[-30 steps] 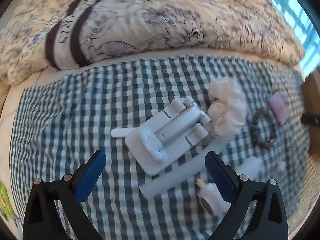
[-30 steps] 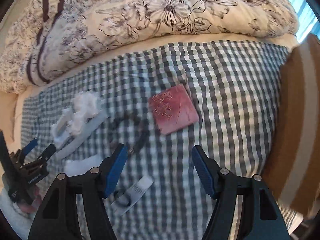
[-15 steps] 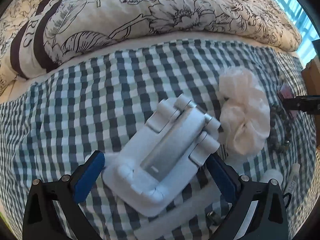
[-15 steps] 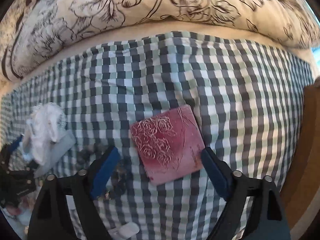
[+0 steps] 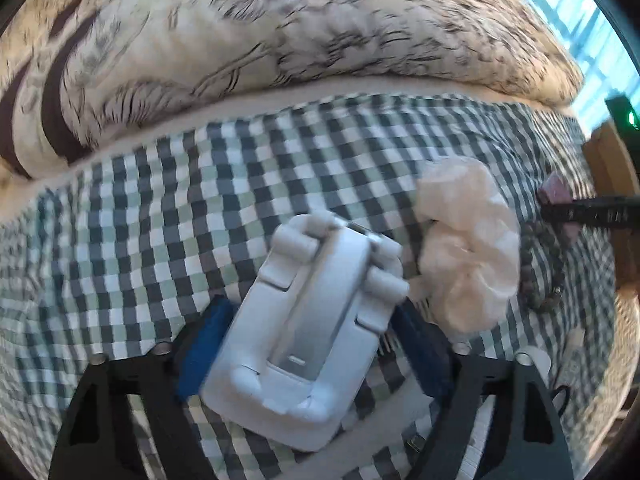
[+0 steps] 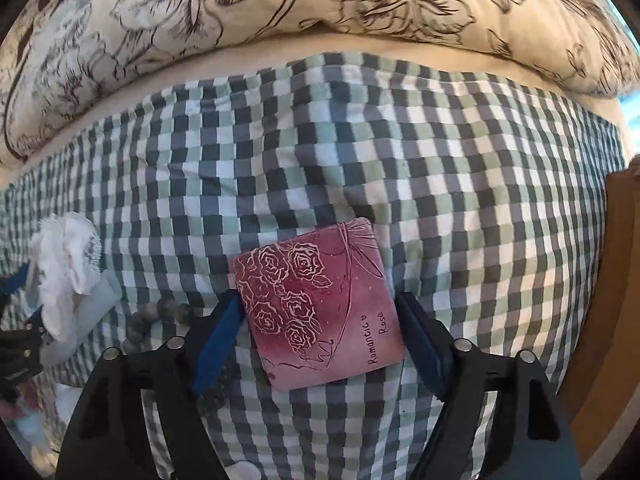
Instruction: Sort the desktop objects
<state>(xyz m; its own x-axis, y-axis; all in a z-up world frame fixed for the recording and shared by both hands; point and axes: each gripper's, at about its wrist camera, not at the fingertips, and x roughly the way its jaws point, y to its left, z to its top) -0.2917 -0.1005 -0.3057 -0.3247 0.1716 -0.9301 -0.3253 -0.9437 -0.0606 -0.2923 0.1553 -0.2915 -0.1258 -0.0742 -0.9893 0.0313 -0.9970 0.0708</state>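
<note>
A white folding phone stand (image 5: 316, 320) lies on the checked cloth (image 5: 200, 220). My left gripper (image 5: 310, 312) points down over it, its jaws closing, and both blue pads (image 5: 204, 344) meet the stand's sides. In the right wrist view a dark red square tile (image 6: 320, 308) with engraved roses sits between the jaws of my right gripper (image 6: 318, 298). Those jaws are closing too, and the pads (image 6: 218, 336) touch the tile's left and right edges. The tile (image 5: 554, 192) and the black right gripper also show at the far right of the left wrist view.
A cream scrunchie (image 5: 468, 256) lies just right of the stand, with a dark bead bracelet (image 5: 544, 272) beyond it. A white flat strip (image 5: 400, 420) runs under the stand. A flowered quilt (image 6: 320, 0) borders the cloth at the back; a wooden edge (image 6: 616, 280) stands at the right.
Both grippers came down onto their objects, which now fill the lower frames. Each pair of jaws narrowed from wide apart to the sides of the stand and the tile.
</note>
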